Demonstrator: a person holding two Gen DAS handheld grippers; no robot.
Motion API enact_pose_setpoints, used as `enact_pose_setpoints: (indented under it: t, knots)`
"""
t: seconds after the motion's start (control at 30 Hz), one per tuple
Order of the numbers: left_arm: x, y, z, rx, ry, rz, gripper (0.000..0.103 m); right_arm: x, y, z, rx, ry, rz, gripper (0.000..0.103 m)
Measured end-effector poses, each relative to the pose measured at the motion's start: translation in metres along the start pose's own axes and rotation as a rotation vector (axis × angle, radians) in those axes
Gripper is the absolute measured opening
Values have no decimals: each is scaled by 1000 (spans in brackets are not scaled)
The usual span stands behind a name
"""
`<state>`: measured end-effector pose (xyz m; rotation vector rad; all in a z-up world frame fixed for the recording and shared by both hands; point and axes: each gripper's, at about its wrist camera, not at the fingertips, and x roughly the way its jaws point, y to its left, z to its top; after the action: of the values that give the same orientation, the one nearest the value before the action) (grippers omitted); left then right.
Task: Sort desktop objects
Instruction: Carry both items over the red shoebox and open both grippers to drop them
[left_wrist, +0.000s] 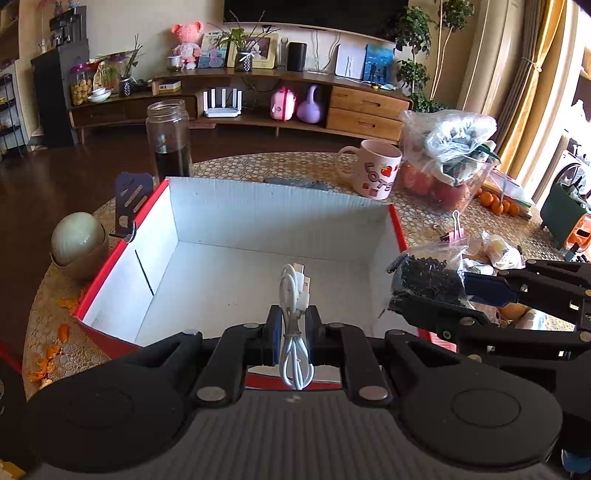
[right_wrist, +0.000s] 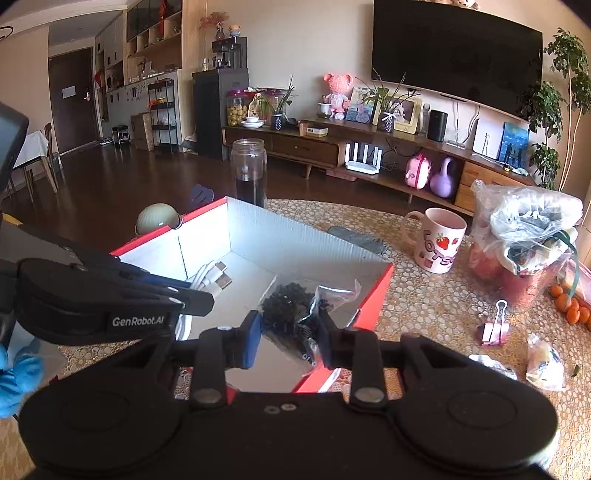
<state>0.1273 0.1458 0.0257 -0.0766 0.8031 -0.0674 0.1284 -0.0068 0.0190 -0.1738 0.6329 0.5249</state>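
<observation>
1. One left claw (left_wrist: 291, 325) at 6 o'clock of its own view, pressed together on one coiled white USB cable (left_wrist: 293, 295), held above the near edge of the box.
2. One right claw (right_wrist: 290, 332), narrowly parted and pinching one clear bag of small black parts (right_wrist: 295, 302), above the box's near right corner; same bag seen at 3 o'clock in the left view (left_wrist: 428, 280).
3. One red-sided box (left_wrist: 258, 229) with white inside, open-topped, floor bare apart from what hangs over it.
4. One glass jar (left_wrist: 168, 138) with dark liquid at the bottom, at 11 o'clock behind the box.
5. One pink-and-white mug (left_wrist: 373, 168) with strawberry print, at 1 o'clock beyond the box.
6. One pink binder clip (right_wrist: 493, 328) at 3 o'clock on the desk, well apart from the box.
7. One clear bag of red fruit (right_wrist: 517, 254) at 2 o'clock, just beside the mug; several small oranges (right_wrist: 570, 304) next to it, number not countable.
8. One round pale object in a brown holder (left_wrist: 77, 240) at 9 o'clock, just beside the box's left wall.
9. Round desk (right_wrist: 424, 295) covered with a pebble-patterned mat; orange scraps scattered at 8 o'clock in the left view.
10. Living room behind: dark wood floor, one wall-mounted television (right_wrist: 454, 55), one long wooden media cabinet (left_wrist: 277, 99) carrying one pink plush toy, one white router, potted plants.
11. Blue glove (right_wrist: 18, 373) visible at 8 o'clock of the right view.
</observation>
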Motion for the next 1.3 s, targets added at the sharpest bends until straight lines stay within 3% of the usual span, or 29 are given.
enact_pose_setpoints:
  t: [0.23,0.47,0.7,1.0,1.17,1.3]
  knots:
    - [29,22,10,35,27,69,12,36,-1,10,32,62,3,31]
    - [61,31,18,77,71,75,12,71,5,12,21,152,8,31]
    - [78,42,17,21,113,61,12,109,10,12,29,276,7,32]
    - [86,46,7,-18,141,51,12,112,14,11,-17,288,21,38]
    - [82,41,3,-30,140,47,12,101,12,13,-40,263,38,51]
    - [77,34,1,-37,133,44,12,90,11,12,-48,246,43,52]
